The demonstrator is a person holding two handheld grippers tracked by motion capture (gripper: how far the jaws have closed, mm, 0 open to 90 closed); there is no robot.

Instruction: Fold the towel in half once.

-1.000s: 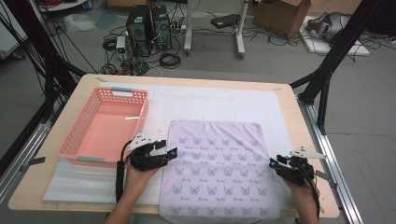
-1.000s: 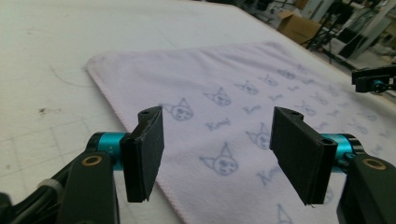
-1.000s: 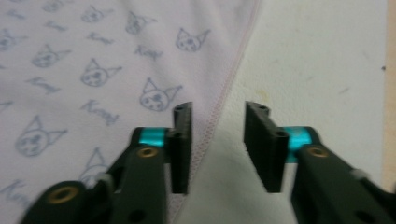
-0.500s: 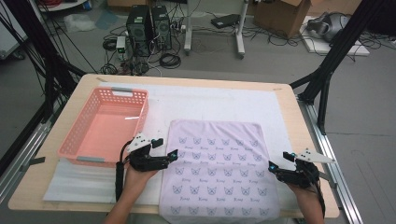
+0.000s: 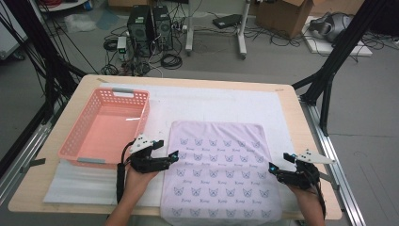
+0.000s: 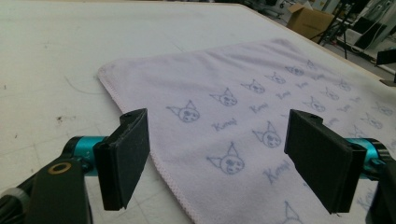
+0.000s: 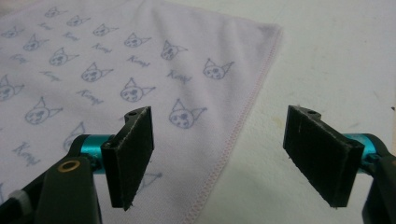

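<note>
**Towel laid flat, both grippers released**

While the lilac towel lies spread and smooth on the white mat near the front of the surface, its near edge reaching the front rim, no fold is yet made in it. Left gripper sits at the towel's left hem, right gripper at its right hem. The fingers of the left have just been opening and stand wide over the hem, pressing nothing; the right gripper's fingers likewise stand apart, the stitched edge between them. The pink basket beside the towel holds nothing. Judgement: spreading done; any folding or stowing remains.
</note>
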